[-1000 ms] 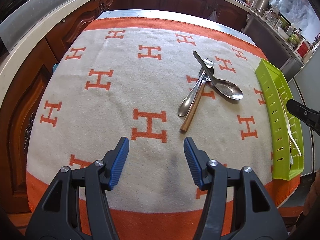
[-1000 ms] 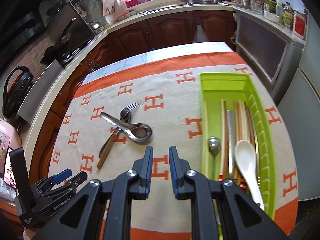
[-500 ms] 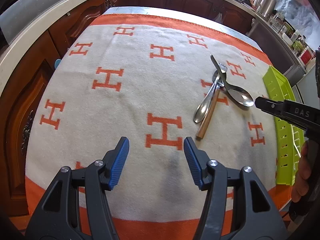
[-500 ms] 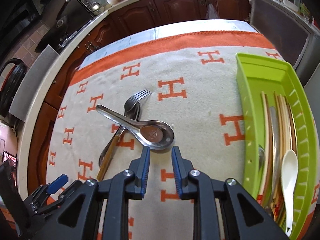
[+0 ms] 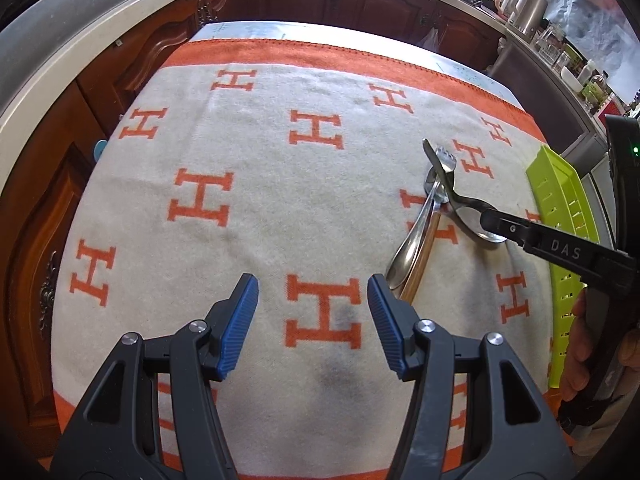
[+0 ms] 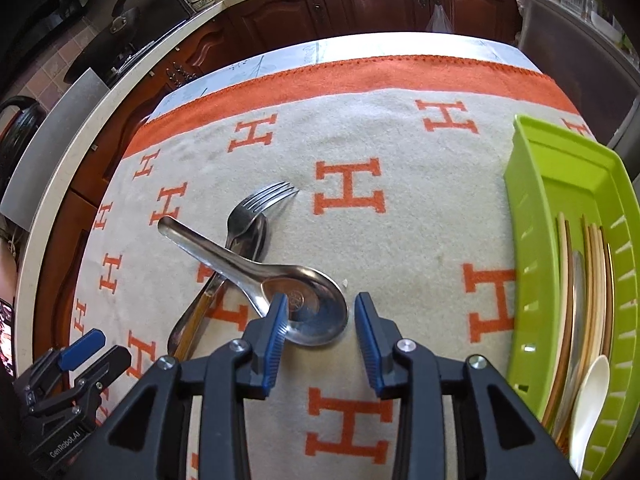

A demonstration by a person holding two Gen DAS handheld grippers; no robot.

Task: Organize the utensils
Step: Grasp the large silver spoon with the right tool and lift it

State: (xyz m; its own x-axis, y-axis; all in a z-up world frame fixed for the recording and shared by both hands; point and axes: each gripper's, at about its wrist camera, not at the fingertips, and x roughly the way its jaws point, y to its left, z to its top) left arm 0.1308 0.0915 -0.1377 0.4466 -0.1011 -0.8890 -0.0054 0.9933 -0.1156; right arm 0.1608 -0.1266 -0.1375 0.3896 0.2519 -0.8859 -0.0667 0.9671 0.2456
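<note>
Your right gripper point(image 6: 320, 320) hangs low over the wide bowl of the steel soup spoon point(image 6: 308, 304), and its jaws are opening; the left blue pad point(image 6: 276, 332) sits over the bowl's near left edge while the right pad stands just past the bowl's right rim, so most of the bowl lies in the gap, but the pads do not press on it. That spoon rests on the cream and orange cloth point(image 6: 400, 240), its handle running up and to the left across a fork point(image 6: 260, 208) and a second metal spoon with a wooden-handled piece beside it; the three lie crossed in one small heap near the middle of the cloth. To your right, the green tray point(image 6: 560, 184) sits at the cloth's edge and already holds chopsticks, metal cutlery and a white spoon point(image 6: 588, 392). Your left gripper point(image 5: 312, 312) is released, its jaws standing wide apart with nothing between them, hovering above a bare stretch of cloth with an orange letter below it; the lower ends of the heaped cutlery lie just beyond its right fingertip. In the left view your right hand point(image 5: 580, 344) shows at the frame's edge, wrapped around the other tool's handle, beside the tray.
</note>
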